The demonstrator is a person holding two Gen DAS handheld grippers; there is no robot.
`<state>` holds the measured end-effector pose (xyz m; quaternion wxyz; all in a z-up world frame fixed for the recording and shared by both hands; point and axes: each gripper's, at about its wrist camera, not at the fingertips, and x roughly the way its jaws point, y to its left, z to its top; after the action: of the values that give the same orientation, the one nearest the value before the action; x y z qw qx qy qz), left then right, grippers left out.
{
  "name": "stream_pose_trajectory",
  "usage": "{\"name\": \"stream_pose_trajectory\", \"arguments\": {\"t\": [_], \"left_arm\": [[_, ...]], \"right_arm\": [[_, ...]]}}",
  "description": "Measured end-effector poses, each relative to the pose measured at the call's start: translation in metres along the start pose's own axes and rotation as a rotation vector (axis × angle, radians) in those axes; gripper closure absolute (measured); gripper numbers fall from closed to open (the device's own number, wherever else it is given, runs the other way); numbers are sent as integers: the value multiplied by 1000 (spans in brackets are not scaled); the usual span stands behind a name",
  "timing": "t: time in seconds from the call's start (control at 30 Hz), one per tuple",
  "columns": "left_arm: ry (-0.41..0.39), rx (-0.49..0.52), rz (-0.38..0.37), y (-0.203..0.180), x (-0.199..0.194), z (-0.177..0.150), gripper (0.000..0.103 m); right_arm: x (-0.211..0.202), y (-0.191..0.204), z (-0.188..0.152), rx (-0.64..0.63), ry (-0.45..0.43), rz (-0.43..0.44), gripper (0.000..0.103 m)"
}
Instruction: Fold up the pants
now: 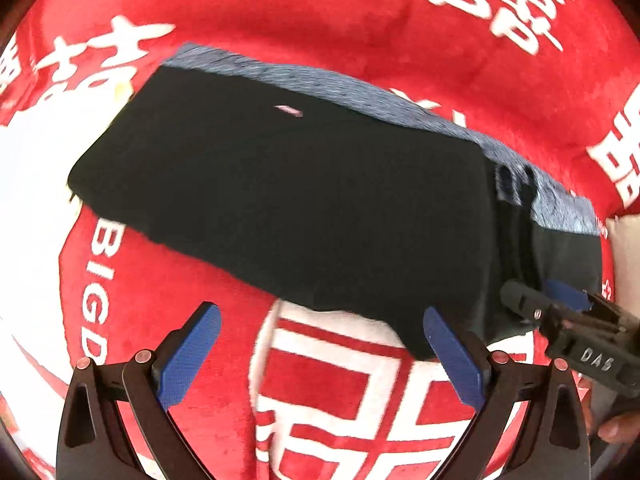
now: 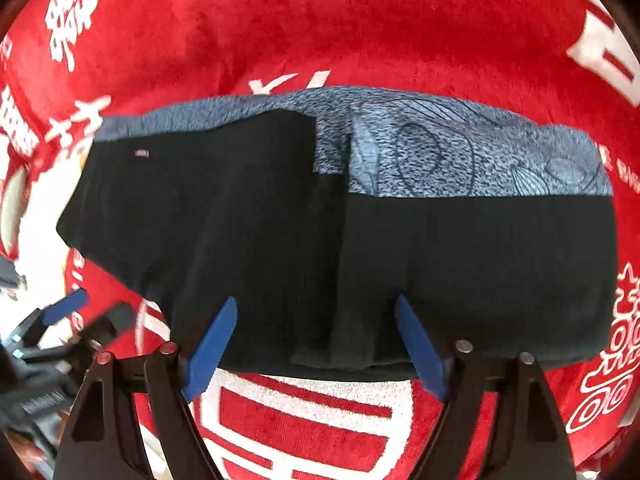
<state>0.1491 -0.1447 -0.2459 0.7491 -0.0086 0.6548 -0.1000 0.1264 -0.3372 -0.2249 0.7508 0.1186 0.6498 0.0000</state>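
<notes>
The pants (image 1: 280, 200) lie folded into a black bundle on a red blanket (image 1: 360, 20) with white lettering, a blue-grey patterned layer showing along their far edge. The left gripper (image 1: 322, 350) hangs released just before the pants' near edge, holding nothing. The right gripper (image 2: 316, 344) is spread wide over the pants' near edge, also released.

Left claw (image 1: 322, 338) and right claw (image 2: 316, 334): black linkage arms, blue textured pads (image 1: 192, 354), round metal rivets; "DAS" is printed on one body.
</notes>
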Motion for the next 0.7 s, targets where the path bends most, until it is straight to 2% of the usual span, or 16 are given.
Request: {"name": "stream_pose_trajectory", "arguments": {"t": [0.1, 0.23, 0.33, 0.53, 0.7], "left_arm": [[-10, -87, -41, 21, 0, -1, 2], [-37, -210, -127, 53, -3, -1, 2], [-80, -294, -173, 78, -6, 1, 2], [-151, -396, -192, 115, -5, 15, 2], [-162, -490, -259, 139, 9, 24, 2]], "right_arm": [[3, 8, -2, -57, 9, -32, 16], [7, 13, 1, -78, 24, 2, 1], [11, 15, 0, -72, 27, 2, 0], [15, 29, -9, -173, 11, -77, 0], [18, 32, -8, -170, 8, -90, 0]]}}
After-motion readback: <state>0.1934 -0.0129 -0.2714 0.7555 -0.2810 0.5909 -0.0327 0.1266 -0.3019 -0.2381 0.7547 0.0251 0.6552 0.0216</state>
